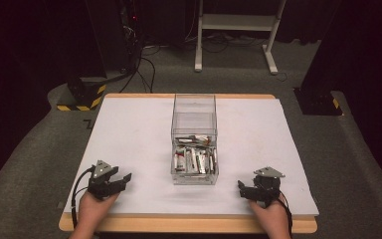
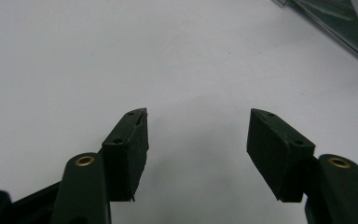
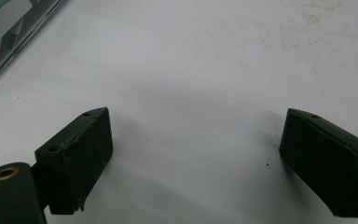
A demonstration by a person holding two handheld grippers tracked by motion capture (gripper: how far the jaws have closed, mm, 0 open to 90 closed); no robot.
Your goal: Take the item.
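The white table top [image 1: 129, 139] spreads out in front of me, a pale sheet over a wooden board whose edge shows along the near side. On it, at the middle, stands the clear plastic box [image 1: 194, 139], long and narrow, running away from me. Its far half looks bare; its near half holds a heap of small sachets [image 1: 194, 158], white and silvery with red and dark marks, lying jumbled on one another. I cannot read what is printed on them.

My left hand [image 1: 93, 209] rests at the near left corner of the table and holds my left gripper [image 1: 123, 180], which points rightward toward the near end of the box, well apart from it. In the left gripper view [image 2: 197, 140] my jaws stand wide apart with nothing between them, only bare white surface below, and a corner of the clear plastic box [image 2: 340, 28] shows at the upper right.

My right hand [image 1: 273, 219] rests at the near right and holds my right gripper [image 1: 240, 188], which points leftward at the box, also well apart from it. In the right gripper view [image 3: 196, 149] these jaws are spread wide too, empty, over the white top, with the box's edge [image 3: 14, 37] and some sachets [image 3: 0, 18] at the upper left.
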